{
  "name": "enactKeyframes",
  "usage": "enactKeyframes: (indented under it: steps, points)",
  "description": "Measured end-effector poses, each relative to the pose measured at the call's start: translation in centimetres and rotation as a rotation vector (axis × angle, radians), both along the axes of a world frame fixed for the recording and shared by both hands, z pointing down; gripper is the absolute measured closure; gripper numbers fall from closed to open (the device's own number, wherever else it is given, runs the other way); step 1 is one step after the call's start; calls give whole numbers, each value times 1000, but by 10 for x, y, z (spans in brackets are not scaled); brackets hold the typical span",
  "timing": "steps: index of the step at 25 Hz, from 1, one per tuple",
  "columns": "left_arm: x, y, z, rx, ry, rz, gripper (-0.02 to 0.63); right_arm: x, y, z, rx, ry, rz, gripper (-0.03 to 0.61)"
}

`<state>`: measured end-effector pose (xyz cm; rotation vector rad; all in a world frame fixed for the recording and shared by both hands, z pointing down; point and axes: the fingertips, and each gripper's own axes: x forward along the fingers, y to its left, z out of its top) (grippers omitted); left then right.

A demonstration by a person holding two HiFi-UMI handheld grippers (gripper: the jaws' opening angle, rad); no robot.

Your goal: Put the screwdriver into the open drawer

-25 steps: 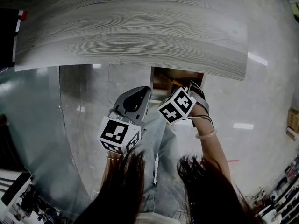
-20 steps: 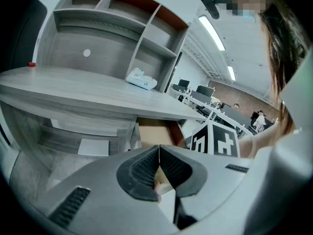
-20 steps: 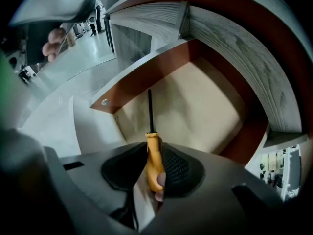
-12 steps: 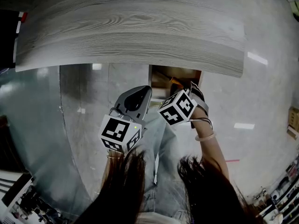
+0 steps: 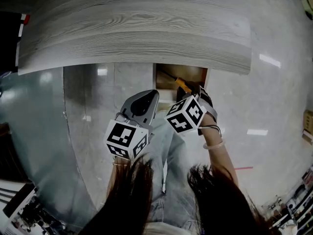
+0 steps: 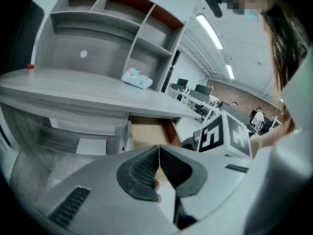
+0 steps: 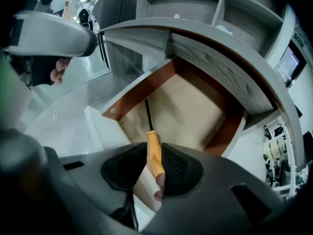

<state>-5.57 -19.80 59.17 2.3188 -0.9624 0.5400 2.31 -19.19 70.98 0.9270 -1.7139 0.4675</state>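
Observation:
An open drawer [image 5: 180,76] with a brown wooden bottom [image 7: 188,106] juts out from under the grey desk top [image 5: 137,28]. My right gripper [image 7: 154,166] is shut on the orange handle of the screwdriver [image 7: 154,153]. Its black shaft points forward and down over the drawer's near left corner. In the head view the orange screwdriver [image 5: 183,85] shows above the drawer's front edge, just ahead of the right gripper [image 5: 190,98]. My left gripper [image 6: 159,164] hangs left of the drawer, pads pressed together with nothing between them; the head view shows the left gripper [image 5: 148,96] beside the right one.
The drawer's white front panel [image 7: 106,131] faces me. A white crumpled thing [image 6: 138,78] lies on the desk below open shelves [image 6: 122,18]. The person's jeans [image 5: 168,175] and hair fill the lower head view. Polished floor [image 5: 274,106] surrounds the desk.
The right gripper has moved slightly forward with the screwdriver, so more of the orange handle now shows over the drawer. The left gripper has barely moved.

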Motion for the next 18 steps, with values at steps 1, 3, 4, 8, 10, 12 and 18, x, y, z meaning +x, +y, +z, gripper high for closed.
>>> enactKeyframes:
  steps: [1,3,4,8,10,12,18]
  points:
    - [1,1,0,3,-2,0,594,1,1,-2,4,-6,5,472]
    - [3,2,1,11,-7,-1,594,4,4,-4,7,-25,17,472]
    - [2,2,1,14,-8,-4,594,4,5,-6,9,-35,25,472]
    - [-1,5,-1,22,-16,-13,594,7,11,-15,26,-59,50,473]
    - [-1,8,-3,27,-21,-15,594,10,14,-21,39,-69,61,476]
    - [-1,11,-5,32,-25,-21,594,12,17,-26,55,-83,72,482]
    - [0,21,-11,38,-32,-46,594,15,28,-40,95,-100,85,494]
